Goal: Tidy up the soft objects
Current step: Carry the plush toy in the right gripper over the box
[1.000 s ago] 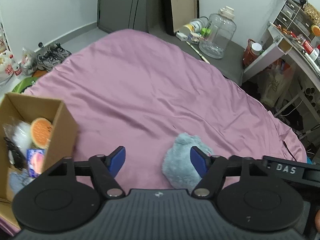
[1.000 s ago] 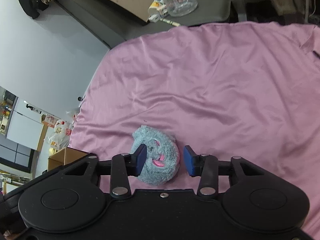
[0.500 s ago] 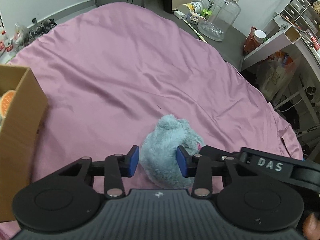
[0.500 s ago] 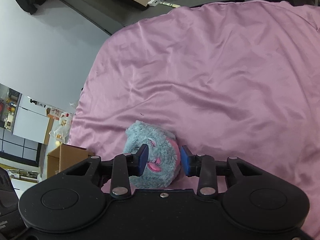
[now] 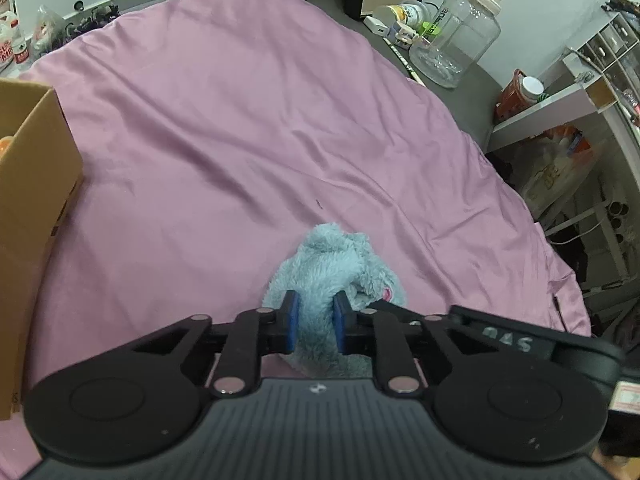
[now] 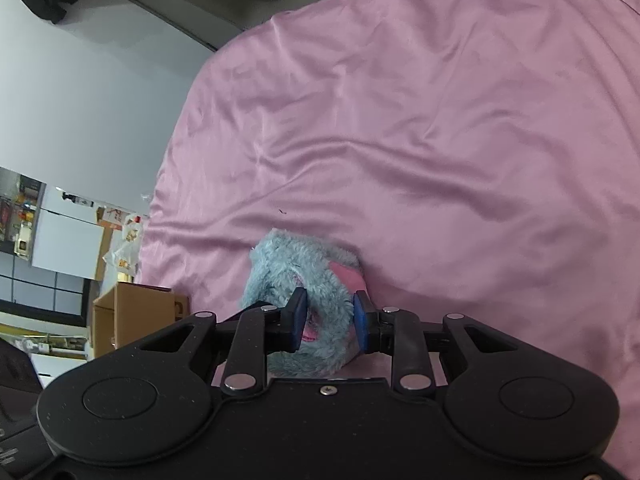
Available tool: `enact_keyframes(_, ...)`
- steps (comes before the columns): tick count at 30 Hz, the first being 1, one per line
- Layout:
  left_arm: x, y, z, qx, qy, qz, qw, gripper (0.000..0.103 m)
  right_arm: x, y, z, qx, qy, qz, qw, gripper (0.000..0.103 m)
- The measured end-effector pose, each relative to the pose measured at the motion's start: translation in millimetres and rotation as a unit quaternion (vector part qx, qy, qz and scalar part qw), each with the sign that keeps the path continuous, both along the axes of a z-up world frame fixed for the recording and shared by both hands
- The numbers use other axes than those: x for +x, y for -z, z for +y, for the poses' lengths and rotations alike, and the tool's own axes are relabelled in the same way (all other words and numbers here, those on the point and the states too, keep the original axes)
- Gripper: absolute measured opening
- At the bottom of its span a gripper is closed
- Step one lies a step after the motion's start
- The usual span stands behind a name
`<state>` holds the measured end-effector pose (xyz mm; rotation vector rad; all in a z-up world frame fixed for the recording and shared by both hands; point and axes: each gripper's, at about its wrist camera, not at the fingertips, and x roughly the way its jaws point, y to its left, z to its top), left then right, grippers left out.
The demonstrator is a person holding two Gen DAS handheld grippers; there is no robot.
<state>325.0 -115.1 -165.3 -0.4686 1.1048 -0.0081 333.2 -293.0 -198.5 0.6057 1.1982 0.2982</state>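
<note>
A fluffy blue-grey plush toy [image 5: 332, 256] with pink patches lies on the pink bedsheet [image 5: 240, 120]. My left gripper [image 5: 314, 320] is shut on its near part, and the blue pads squeeze the fur into a narrow band. In the right wrist view the same plush toy [image 6: 296, 264] sits between the pads of my right gripper [image 6: 329, 322]. Those jaws are closing, and both pads press into the fur. The right gripper's black body [image 5: 500, 340] lies just to the right of the toy in the left wrist view.
An open cardboard box [image 5: 28, 200] stands on the sheet to the left, also seen as a cardboard box [image 6: 132, 312] in the right wrist view. Past the bed's far edge are a clear water jug [image 5: 456, 40] and white shelves [image 5: 560, 100].
Both grippers have sunk toward the plush toy. The left jaws went from wide apart to pinched on it, and the right jaws narrowed onto it. The box slid left in the left wrist view.
</note>
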Motion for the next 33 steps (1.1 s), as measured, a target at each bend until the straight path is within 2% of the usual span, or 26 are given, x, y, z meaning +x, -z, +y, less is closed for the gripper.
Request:
enact_keyframes(3,-2,-5,4,-0.009,-0.003,-0.003,0.9999,0.012,-3,-5,1,-0.002,0.001,-0.009,1.0,0.019)
enact_keyframes(7,-7,-15,7,-0.013,-0.001,-0.014,0.9998,0.012,-9,-15,1,0.003,0.001,-0.023,1.0,0.017)
enact_keyframes(33,-53,-78,77,-0.027,-0.017,-0.074,0.9967,0.012,-49,-94,67,0.005,-0.042,-0.114,0.993,0.016)
